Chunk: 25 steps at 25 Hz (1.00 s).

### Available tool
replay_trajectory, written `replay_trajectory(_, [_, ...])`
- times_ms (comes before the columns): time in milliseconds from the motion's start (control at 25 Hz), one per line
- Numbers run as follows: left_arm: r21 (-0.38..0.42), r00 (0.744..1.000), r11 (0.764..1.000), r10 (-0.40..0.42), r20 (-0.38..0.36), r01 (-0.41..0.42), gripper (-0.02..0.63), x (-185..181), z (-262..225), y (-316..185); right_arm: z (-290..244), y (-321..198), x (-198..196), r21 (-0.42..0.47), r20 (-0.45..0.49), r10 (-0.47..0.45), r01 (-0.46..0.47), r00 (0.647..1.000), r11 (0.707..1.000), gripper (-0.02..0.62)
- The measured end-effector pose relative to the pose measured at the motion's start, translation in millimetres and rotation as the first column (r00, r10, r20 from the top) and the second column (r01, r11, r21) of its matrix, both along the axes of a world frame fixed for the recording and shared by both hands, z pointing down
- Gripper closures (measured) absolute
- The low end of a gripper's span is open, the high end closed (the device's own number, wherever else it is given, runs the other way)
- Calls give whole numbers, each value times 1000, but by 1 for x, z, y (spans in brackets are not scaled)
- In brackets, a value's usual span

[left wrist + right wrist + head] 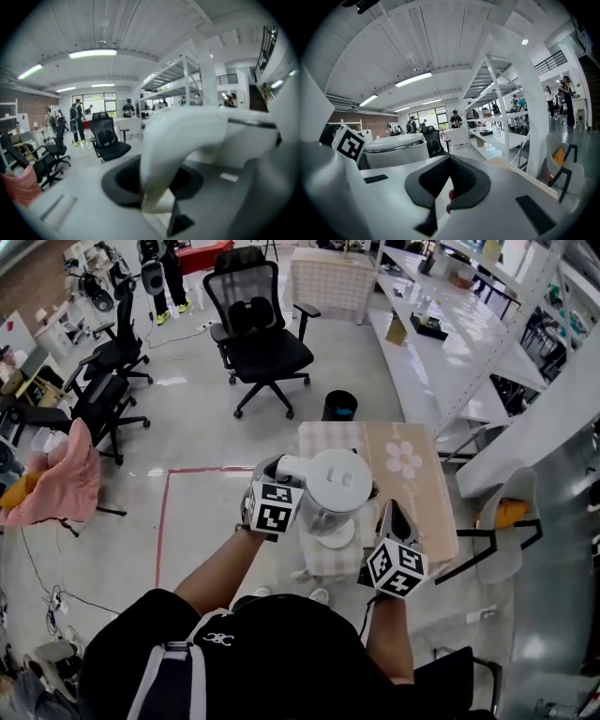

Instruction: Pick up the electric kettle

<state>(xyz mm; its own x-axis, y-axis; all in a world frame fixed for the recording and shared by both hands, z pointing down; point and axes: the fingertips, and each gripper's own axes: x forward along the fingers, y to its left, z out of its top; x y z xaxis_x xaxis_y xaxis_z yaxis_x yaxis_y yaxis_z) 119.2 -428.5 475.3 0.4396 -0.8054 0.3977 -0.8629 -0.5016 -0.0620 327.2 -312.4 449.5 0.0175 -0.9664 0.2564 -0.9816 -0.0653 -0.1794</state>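
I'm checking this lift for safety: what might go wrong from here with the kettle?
1. The left gripper grips the electric kettle only by its handle. The body hangs to one side, so it may tilt or slip from the jaws.
2. The right gripper, shut and empty, sits close beside the kettle and could bump it.
3. A drop would likely hit the table below.

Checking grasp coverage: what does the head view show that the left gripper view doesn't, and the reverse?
Head view only: the round kettle lid from above, the right gripper beside it, and the flower-print table below. Left gripper view only: close up, the jaws closed on the white kettle handle, plus ceiling lights. Both: the kettle itself and the black office chair beyond it.
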Motion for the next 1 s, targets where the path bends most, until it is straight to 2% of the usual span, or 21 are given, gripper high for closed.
replay_trajectory(200, [-17,1000,1000,-9,-17,9,480,-24,1,8,-2,-3,-20,16,-76,-15,17,997,1000,603])
replay_trajectory(480, [-20,999,999,-35,-17,34,480,-48,7,10,-1,-3,-31,11,-65,-13,13,998,1000,603])
replay_trajectory(800, [-33,999,999,-37,-39,35,480,-51,6,5,0,-2,-32,2,-84,18,-17,996,1000,603])
replay_trajectory(1000, [-54,996,997,-64,-55,61,480,-57,11,2,0,-1,-30,3,-84,25,-25,996,1000,603])
